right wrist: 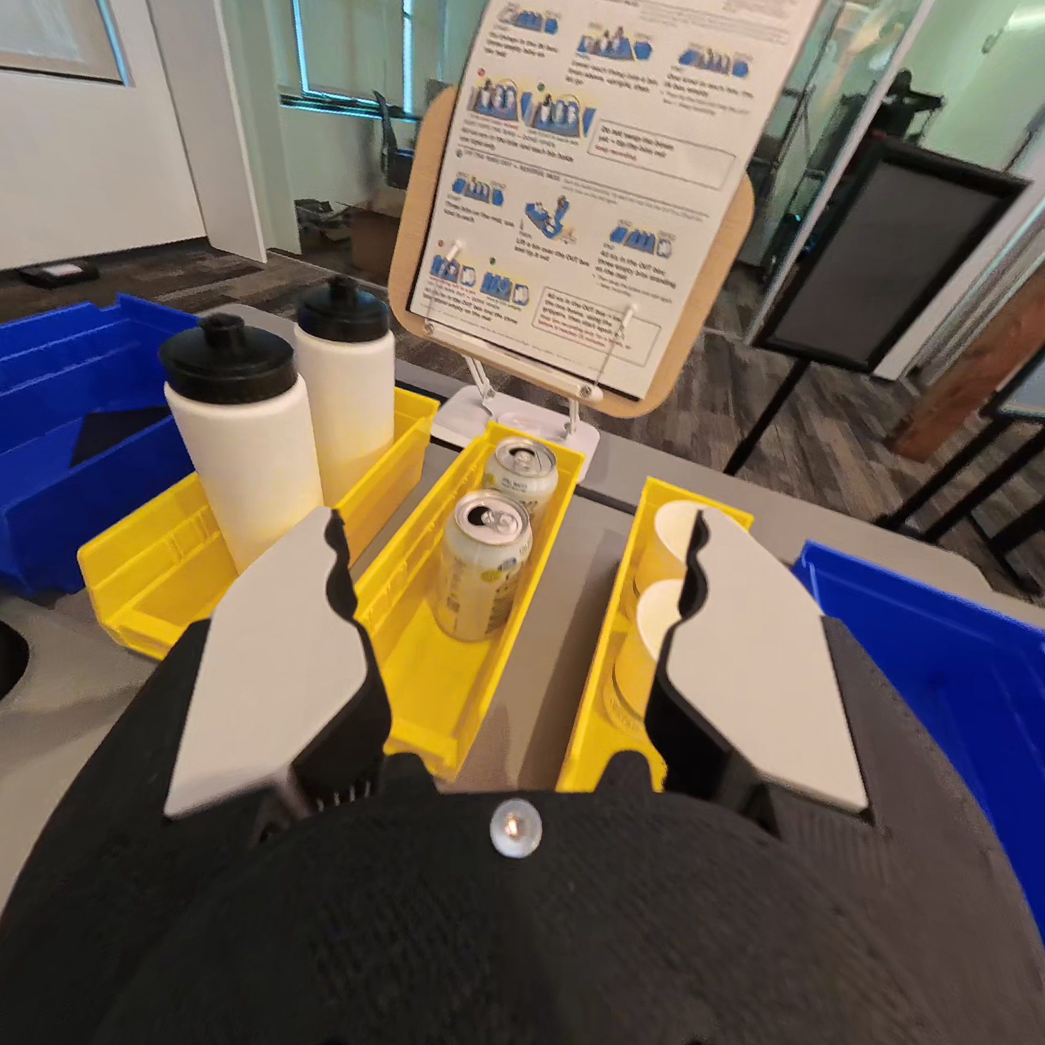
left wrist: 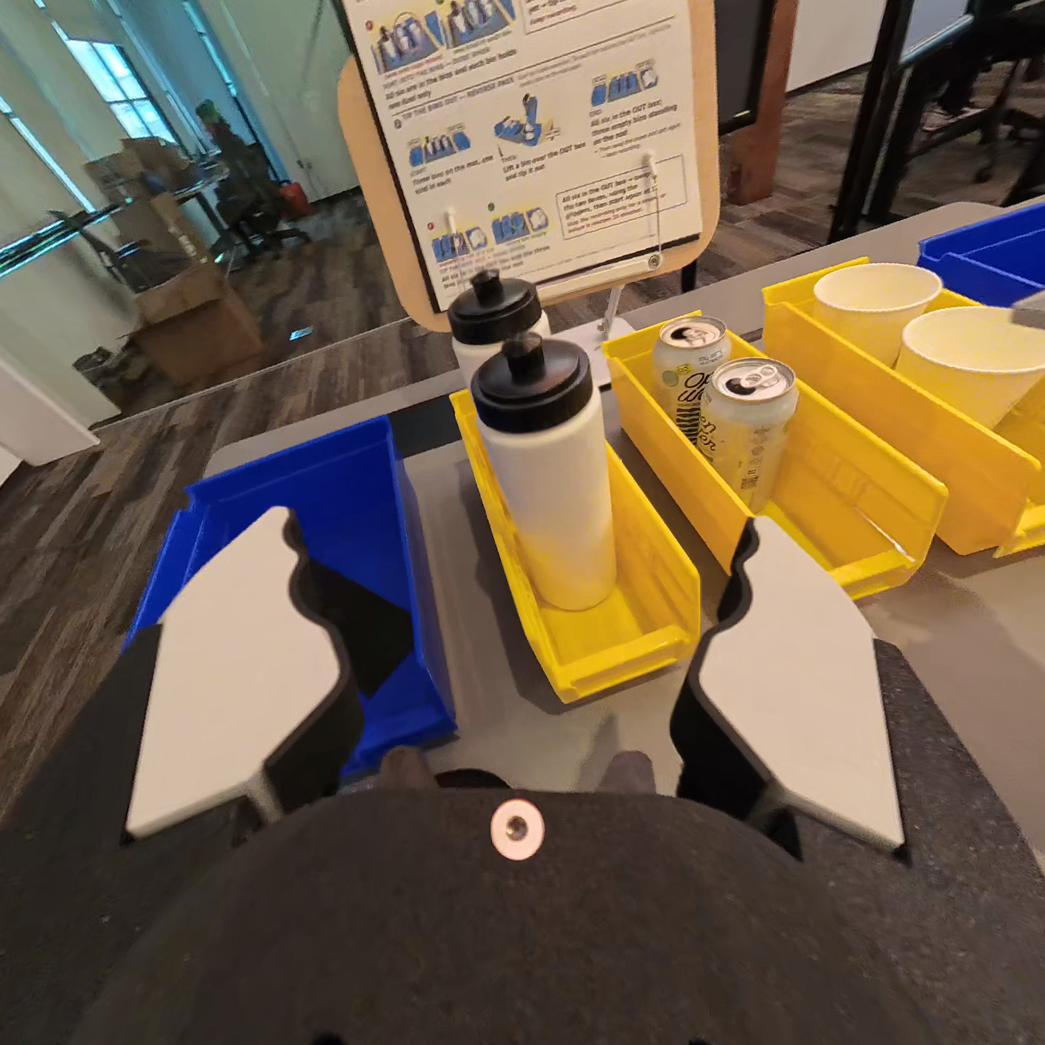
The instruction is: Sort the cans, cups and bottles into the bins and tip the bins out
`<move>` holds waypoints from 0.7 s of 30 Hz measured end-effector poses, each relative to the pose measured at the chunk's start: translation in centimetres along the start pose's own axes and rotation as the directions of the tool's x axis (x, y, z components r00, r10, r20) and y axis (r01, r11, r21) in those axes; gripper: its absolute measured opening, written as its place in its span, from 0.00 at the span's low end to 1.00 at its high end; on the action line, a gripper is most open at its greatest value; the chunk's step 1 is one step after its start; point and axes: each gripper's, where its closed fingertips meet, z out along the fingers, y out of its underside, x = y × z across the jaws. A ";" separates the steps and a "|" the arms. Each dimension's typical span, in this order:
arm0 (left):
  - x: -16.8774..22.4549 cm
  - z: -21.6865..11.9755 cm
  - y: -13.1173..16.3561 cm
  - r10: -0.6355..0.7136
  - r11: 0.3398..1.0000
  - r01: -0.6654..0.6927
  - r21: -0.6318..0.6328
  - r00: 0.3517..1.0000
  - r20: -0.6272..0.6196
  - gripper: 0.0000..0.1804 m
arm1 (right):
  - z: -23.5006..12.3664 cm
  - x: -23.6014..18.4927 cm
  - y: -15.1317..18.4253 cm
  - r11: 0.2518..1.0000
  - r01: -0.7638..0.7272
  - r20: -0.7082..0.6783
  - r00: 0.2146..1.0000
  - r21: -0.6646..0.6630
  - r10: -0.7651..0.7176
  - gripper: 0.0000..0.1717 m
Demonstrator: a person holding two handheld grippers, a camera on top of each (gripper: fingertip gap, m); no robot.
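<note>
Three yellow bins stand side by side on the grey table. The left yellow bin (left wrist: 622,639) holds two upright white bottles with black caps (left wrist: 545,480), also in the right wrist view (right wrist: 243,452). The middle bin (right wrist: 447,667) holds two upright cans (right wrist: 483,565), seen too in the left wrist view (left wrist: 746,430). The right bin (right wrist: 599,729) holds two white paper cups (left wrist: 961,362). My left gripper (left wrist: 520,543) is open wide and empty in front of the nearer bottle, pads clear of it. My right gripper (right wrist: 517,543) is open and empty above the can bin.
A blue bin (left wrist: 350,509) stands at the left end of the table and another blue bin (right wrist: 927,650) at the right end. An instruction sheet on a wooden stand (right wrist: 571,226) rises behind the bins. The table's far edge lies just past them.
</note>
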 end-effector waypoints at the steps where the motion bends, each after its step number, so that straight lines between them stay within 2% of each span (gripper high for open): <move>1: 0.3 -0.2 0.5 -0.011 1.000 0.011 -0.004 1.000 0.019 0.79 | -1.0 0.4 0.7 1.000 -0.028 -0.013 1.000 -0.014 0.028 0.69; 4: 1.4 -0.7 2.6 -0.047 0.998 0.049 -0.034 0.997 0.053 0.81 | -2.4 1.0 3.0 0.991 -0.116 -0.017 0.993 -0.062 0.115 0.76; 8: 3.0 -0.8 6.2 -0.071 0.993 0.079 -0.086 0.993 0.094 0.81 | -4.1 1.7 6.8 0.977 -0.161 -0.065 0.986 -0.139 0.153 0.80; 13: 5.4 0.0 10.9 -0.128 0.977 0.140 -0.160 0.988 0.086 0.81 | -5.5 2.4 11.5 0.959 -0.192 -0.127 0.977 -0.209 0.168 0.80; 21: 7.5 1.4 16.4 -0.183 0.949 0.202 -0.242 0.978 0.098 0.80 | -5.8 2.4 18.7 0.908 -0.264 -0.184 0.959 -0.326 0.213 0.80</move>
